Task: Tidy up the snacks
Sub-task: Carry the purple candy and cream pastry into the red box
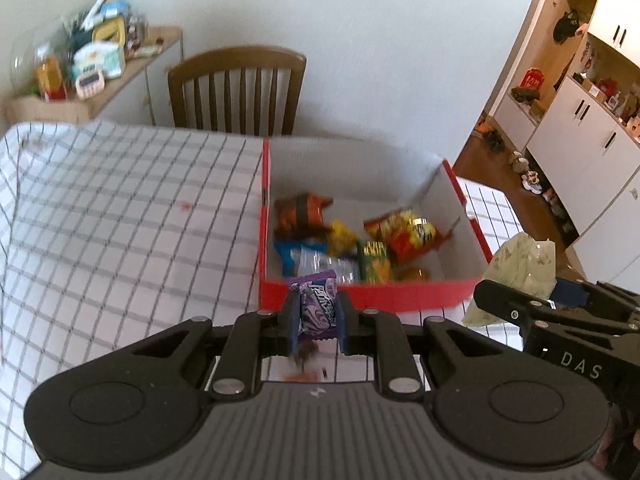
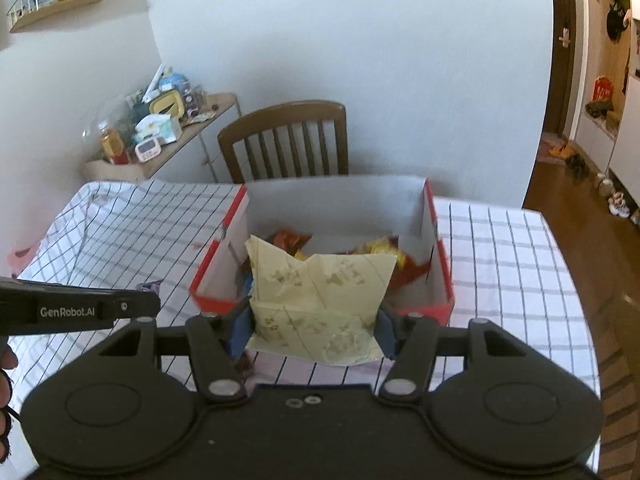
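Cluttered wooden side shelf [image 1: 132, 68]: at ten o'clock, against the white wall.
Brown slat-back wooden chair [image 1: 237, 88]: at twelve o'clock, behind the table.
White tablecloth with dark grid lines [image 1: 120, 216]: covering the table.
Left gripper [image 1: 318, 322]: clamped tight on a small purple foil snack packet [image 1: 316, 310], held just this side of the box's near wall.
Red cardboard box with white inside [image 1: 360, 294]: open-topped, at centre; holding orange, yellow, blue and green snack bags [image 1: 348, 240].
Right gripper [image 2: 314, 328]: at six o'clock in its own view, pads pressed on both sides of a pale yellow-green puffy snack bag [image 2: 320, 296], in front of the box's near wall.
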Demonstrator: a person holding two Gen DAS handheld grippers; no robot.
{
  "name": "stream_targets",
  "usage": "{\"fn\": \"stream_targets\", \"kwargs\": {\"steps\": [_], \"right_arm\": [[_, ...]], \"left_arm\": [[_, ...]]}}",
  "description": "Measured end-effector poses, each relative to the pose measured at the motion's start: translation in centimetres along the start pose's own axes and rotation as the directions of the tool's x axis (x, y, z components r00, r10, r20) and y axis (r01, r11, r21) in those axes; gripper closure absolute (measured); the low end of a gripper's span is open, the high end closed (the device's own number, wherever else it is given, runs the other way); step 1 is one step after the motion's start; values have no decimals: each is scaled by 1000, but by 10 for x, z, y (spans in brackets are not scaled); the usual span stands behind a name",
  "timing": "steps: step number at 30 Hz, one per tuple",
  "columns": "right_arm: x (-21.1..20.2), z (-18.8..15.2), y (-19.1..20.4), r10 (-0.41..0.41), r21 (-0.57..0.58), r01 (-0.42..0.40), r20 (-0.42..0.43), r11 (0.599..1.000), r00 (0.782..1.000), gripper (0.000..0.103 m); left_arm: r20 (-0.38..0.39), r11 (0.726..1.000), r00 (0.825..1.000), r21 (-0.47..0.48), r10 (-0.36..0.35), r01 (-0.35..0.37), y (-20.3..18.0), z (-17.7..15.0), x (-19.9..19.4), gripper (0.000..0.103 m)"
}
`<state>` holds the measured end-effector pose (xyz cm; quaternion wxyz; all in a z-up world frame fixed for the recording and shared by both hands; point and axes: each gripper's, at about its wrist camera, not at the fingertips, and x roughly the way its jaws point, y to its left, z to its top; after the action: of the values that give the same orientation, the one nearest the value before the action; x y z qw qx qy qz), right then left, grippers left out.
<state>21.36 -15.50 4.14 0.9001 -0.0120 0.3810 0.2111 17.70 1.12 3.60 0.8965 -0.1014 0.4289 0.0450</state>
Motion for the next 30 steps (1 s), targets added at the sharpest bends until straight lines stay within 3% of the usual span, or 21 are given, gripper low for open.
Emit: {"fn": "stream_targets", "kwargs": {"steps": [10,20,30], "right_arm": [[40,31,-16,-68,-8,68,10,998,998,43],[96,31,-39,-105,20,106,-61,994,993,43],[139,22,-45,-105,-8,105,-151,994,983,43]], "left_arm": [[37,995,998,84,52,-55,-17,50,35,85],[-62,988,992,113,111,-103,-20,67,106,85],[-150,975,978,188,146,-117,-29,60,155,85]]}}
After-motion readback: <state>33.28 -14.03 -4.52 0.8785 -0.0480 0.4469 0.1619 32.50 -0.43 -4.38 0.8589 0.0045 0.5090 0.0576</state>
